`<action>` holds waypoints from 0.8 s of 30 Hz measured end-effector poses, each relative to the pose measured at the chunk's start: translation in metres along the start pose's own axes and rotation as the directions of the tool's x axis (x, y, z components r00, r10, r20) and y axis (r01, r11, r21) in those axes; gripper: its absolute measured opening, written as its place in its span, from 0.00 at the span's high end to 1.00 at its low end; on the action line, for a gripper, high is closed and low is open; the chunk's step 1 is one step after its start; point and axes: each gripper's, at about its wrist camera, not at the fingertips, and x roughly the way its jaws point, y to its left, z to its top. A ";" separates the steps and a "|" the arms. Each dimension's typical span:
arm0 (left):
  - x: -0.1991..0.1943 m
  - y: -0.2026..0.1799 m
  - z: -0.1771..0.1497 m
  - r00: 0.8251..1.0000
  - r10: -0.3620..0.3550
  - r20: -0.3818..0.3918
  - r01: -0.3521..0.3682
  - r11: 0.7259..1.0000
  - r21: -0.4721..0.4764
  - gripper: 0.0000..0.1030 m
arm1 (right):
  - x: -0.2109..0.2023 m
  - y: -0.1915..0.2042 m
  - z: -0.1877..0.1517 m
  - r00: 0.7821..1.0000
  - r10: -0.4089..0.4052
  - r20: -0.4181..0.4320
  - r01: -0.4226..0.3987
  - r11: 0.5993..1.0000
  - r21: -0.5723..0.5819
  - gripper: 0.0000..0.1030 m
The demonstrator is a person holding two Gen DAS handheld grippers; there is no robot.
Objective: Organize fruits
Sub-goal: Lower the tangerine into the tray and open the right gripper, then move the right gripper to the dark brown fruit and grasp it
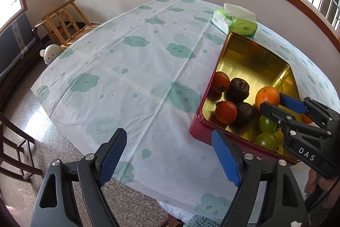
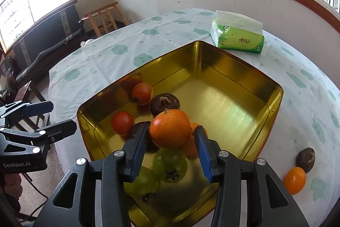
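Note:
A red tin [image 1: 218, 61] with a gold inside [image 2: 233, 82] sits on the table and holds several fruits. An orange [image 2: 170, 128] rests on top of two green fruits [image 2: 170, 163]. It lies between the fingers of my right gripper [image 2: 171, 129]; a gap shows at the right pad [image 2: 201, 150], so the jaws stand open around it. Two red fruits [image 2: 122, 122] and dark brown ones [image 2: 165, 103] lie further in. A second orange [image 2: 294, 180] and a brown fruit [image 2: 305, 156] lie on the cloth outside the tin. My left gripper [image 1: 169, 132] hangs open over the cloth, left of the tin, with nothing in it.
A green tissue pack [image 2: 238, 37] lies just behind the tin. The cloud-print tablecloth [image 1: 136, 69] covers the table. Wooden stools [image 1: 63, 20] stand by the far wall, a dark chair [image 1: 12, 142] at the table's left. A hand [image 1: 314, 180] holds the right gripper.

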 end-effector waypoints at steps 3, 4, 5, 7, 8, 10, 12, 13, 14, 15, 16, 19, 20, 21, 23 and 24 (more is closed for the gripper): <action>-0.003 -0.002 0.000 1.000 0.002 0.006 -0.002 1.000 0.006 0.23 | -0.008 0.001 0.000 1.000 -0.001 0.024 0.001 1.000 -0.001 0.46; -0.004 -0.004 0.000 1.000 0.002 0.008 -0.002 1.000 0.008 0.23 | -0.011 0.000 0.000 0.999 0.006 0.031 -0.006 1.000 0.005 0.46; -0.005 -0.005 0.000 1.000 0.002 0.009 -0.002 1.000 0.011 0.23 | -0.017 -0.001 0.001 0.999 0.008 0.041 -0.009 1.000 0.010 0.46; -0.008 -0.008 0.000 1.000 0.000 0.015 -0.001 1.000 0.017 0.23 | -0.028 -0.005 0.000 0.998 0.005 0.068 -0.006 1.000 0.020 0.46; -0.009 -0.010 0.001 1.000 -0.001 0.016 0.001 1.000 0.021 0.23 | -0.034 -0.009 -0.001 0.997 0.003 0.081 -0.006 1.000 0.028 0.46; -0.011 -0.014 0.001 1.000 -0.006 0.021 0.005 1.000 0.030 0.23 | -0.046 -0.019 -0.004 0.994 -0.012 0.107 0.006 0.999 0.051 0.46; -0.012 -0.020 0.001 1.000 -0.011 0.024 0.010 0.999 0.043 0.23 | -0.057 -0.034 -0.008 0.992 -0.039 0.123 0.030 0.997 0.074 0.46; -0.013 -0.023 0.001 1.000 -0.014 0.025 0.012 0.999 0.049 0.23 | -0.062 -0.042 -0.011 0.990 -0.058 0.129 0.047 0.995 0.085 0.46; -0.014 -0.025 0.001 1.000 -0.018 0.026 0.017 0.998 0.054 0.23 | -0.066 -0.052 -0.014 0.988 -0.079 0.130 0.067 0.993 0.099 0.46; -0.015 -0.028 0.001 0.999 -0.022 0.027 0.021 0.998 0.061 0.23 | -0.070 -0.064 -0.018 0.987 -0.100 0.127 0.085 0.990 0.116 0.46; -0.015 -0.031 0.001 0.999 -0.025 0.028 0.023 0.997 0.067 0.23 | -0.072 -0.075 -0.023 0.985 -0.120 0.121 0.103 0.985 0.135 0.46; -0.016 -0.038 0.001 0.999 -0.035 0.027 0.033 0.996 0.082 0.23 | -0.078 -0.111 -0.038 0.980 -0.179 0.093 0.158 0.968 0.194 0.46; -0.015 -0.041 0.000 0.999 -0.037 0.027 0.035 0.995 0.088 0.23 | -0.079 -0.123 -0.044 0.977 -0.197 0.082 0.176 0.961 0.215 0.46; -0.015 -0.043 0.000 0.999 -0.039 0.026 0.036 0.995 0.094 0.23 | -0.080 -0.133 -0.048 0.975 -0.212 0.072 0.191 0.955 0.228 0.46; -0.014 -0.049 0.000 0.999 -0.044 0.021 0.041 0.994 0.104 0.23 | -0.080 -0.152 -0.058 0.969 -0.244 0.045 0.226 0.942 0.249 0.46; -0.013 -0.052 0.000 0.999 -0.047 0.019 0.044 0.993 0.110 0.23 | -0.080 -0.159 -0.062 0.966 -0.255 0.035 0.237 0.936 0.259 0.46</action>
